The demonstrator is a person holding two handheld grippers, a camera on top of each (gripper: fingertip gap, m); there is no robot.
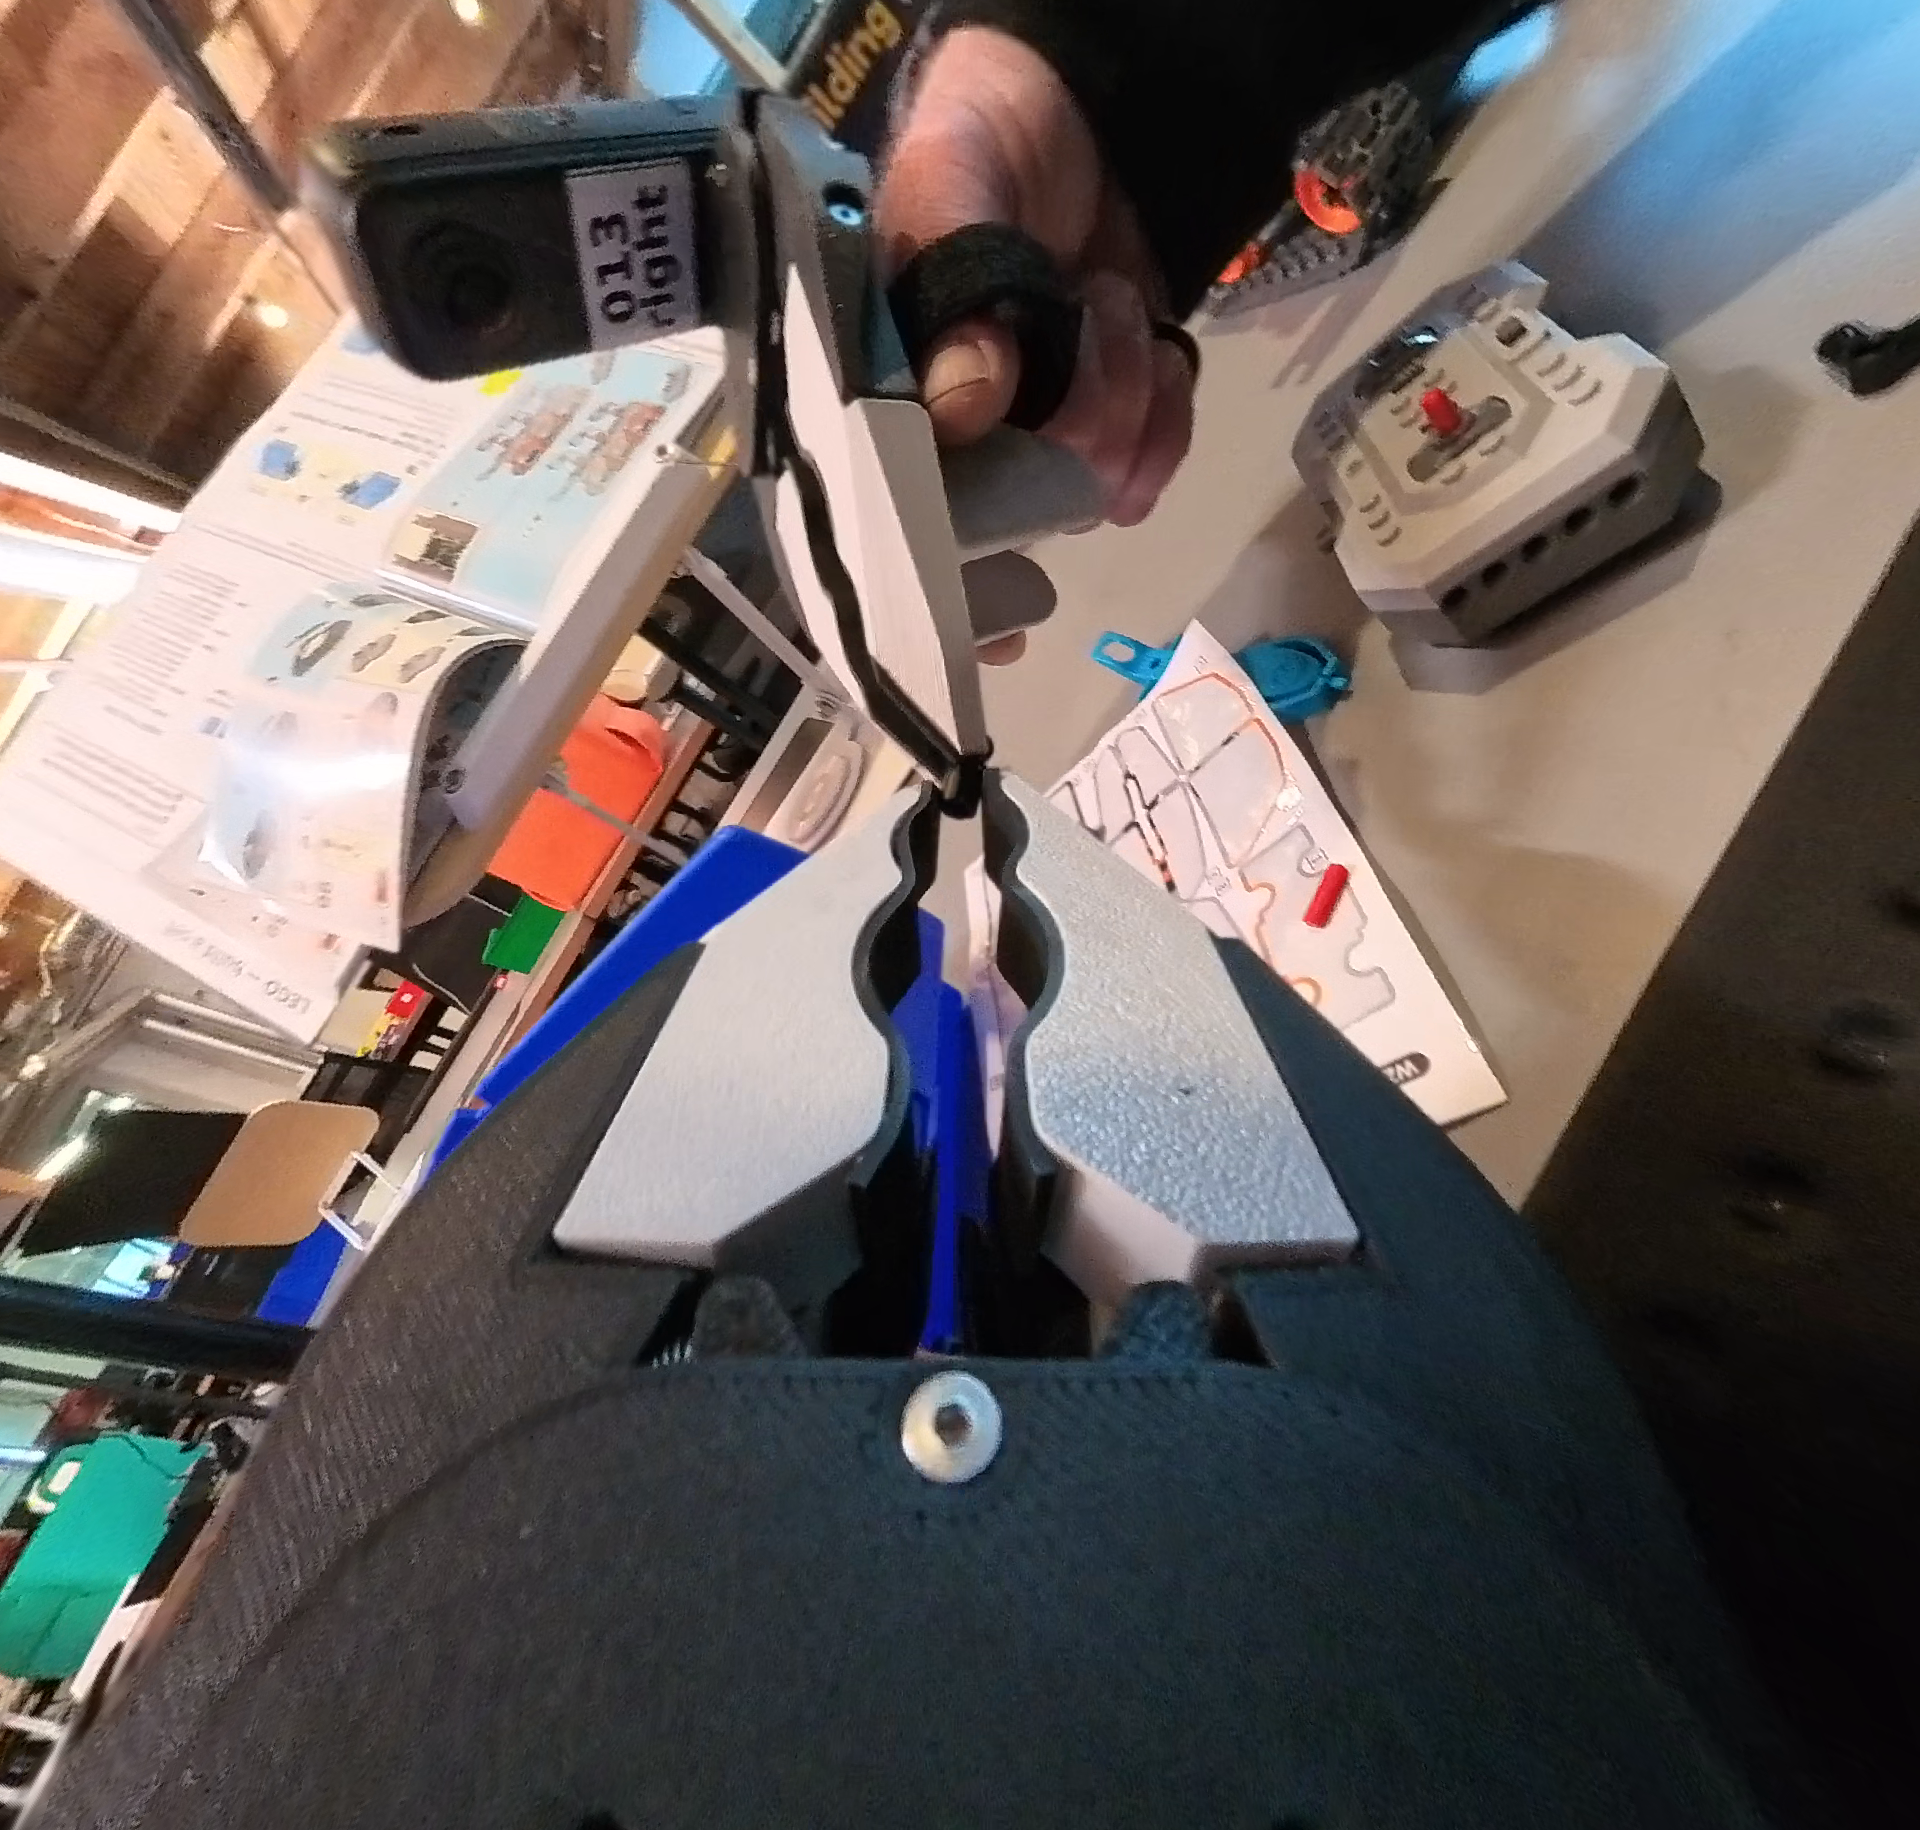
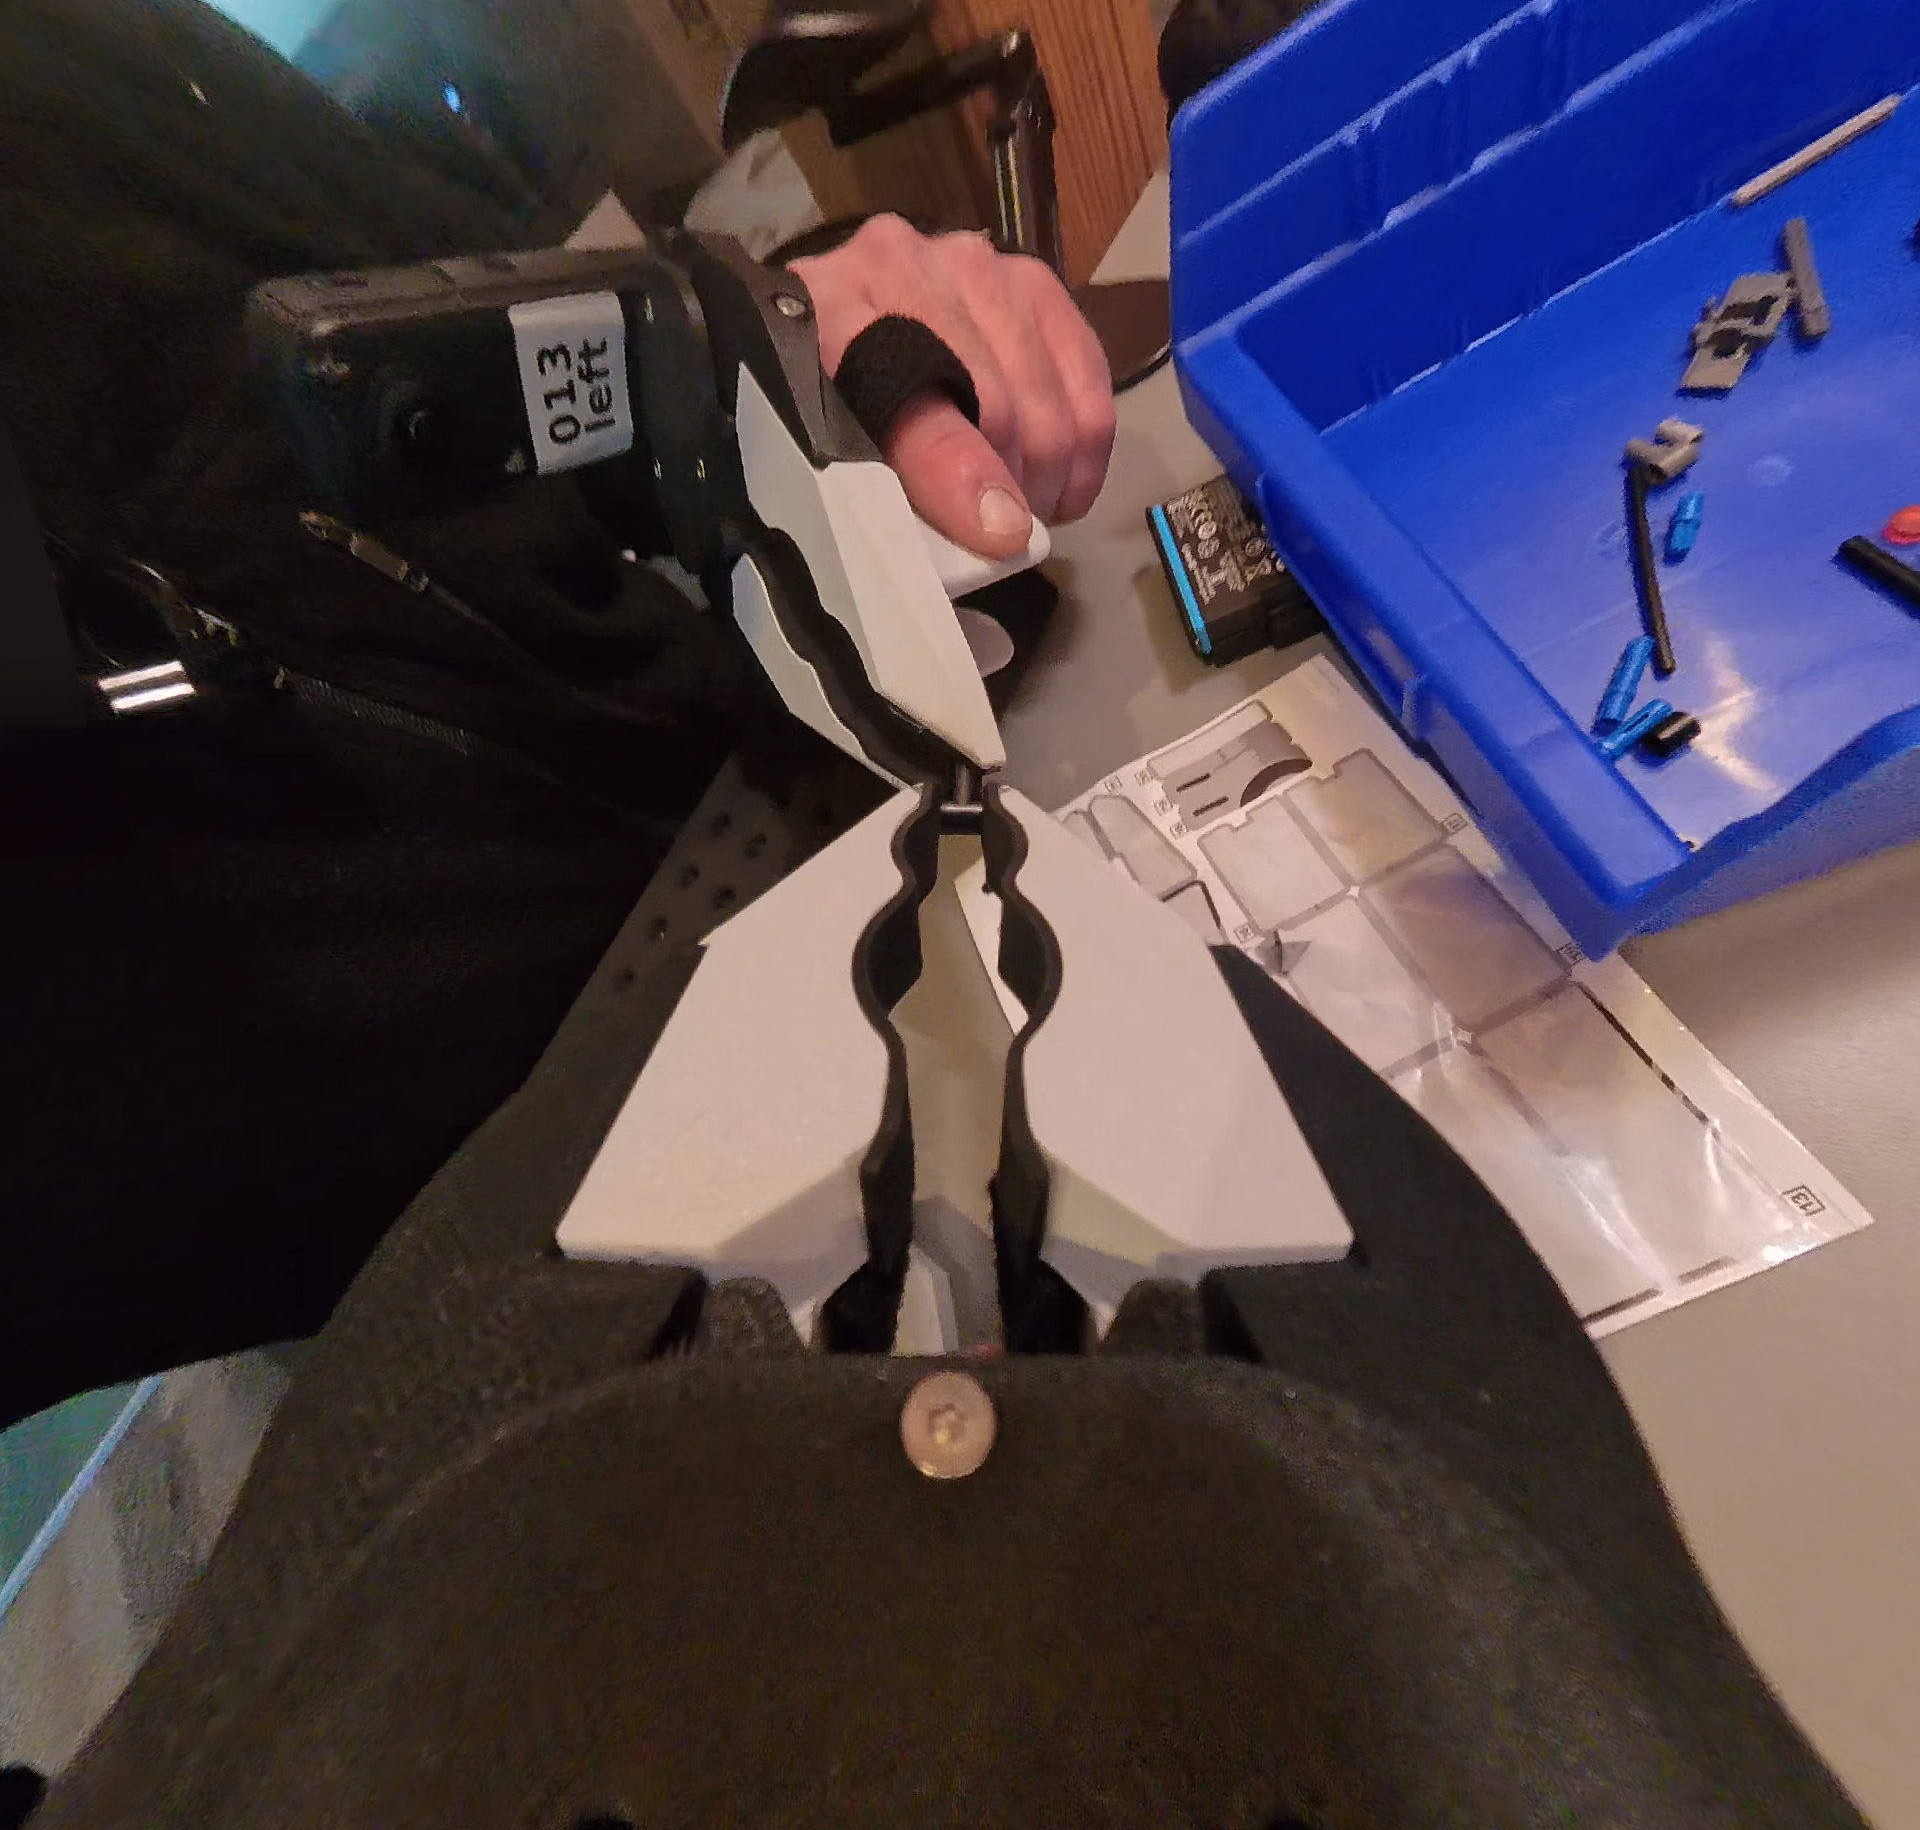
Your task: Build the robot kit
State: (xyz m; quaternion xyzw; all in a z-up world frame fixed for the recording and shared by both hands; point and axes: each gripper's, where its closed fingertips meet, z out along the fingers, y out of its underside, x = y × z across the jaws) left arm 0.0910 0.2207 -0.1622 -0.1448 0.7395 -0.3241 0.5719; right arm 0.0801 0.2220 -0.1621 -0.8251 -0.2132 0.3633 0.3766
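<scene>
My left gripper [image 1: 961,806] and my right gripper [image 2: 961,812] meet tip to tip above the grey table. Both are shut on one small black part [image 1: 961,791], which also shows in the right wrist view [image 2: 961,793]. In the left wrist view the right gripper [image 1: 964,757] comes down from the upper left, held by a hand [image 1: 1039,253]. In the right wrist view the left gripper [image 2: 966,757] comes in from the upper left, also in a hand [image 2: 987,398]. Most of the part is hidden by the fingertips.
A sticker sheet [image 2: 1455,1001] lies under the grippers, with a red pin [image 1: 1328,895] on it. A blue bin [image 2: 1403,430] with several small parts stands right. Nearby are a battery [image 2: 1216,575], a grey motor box [image 1: 1496,502], teal parts [image 1: 1288,674], a booklet [image 1: 343,637]. Left and right tips are no more than a few centimetres apart. The red pin [image 1: 1328,895] is about equally far from each gripper, around 9 centimeters.
</scene>
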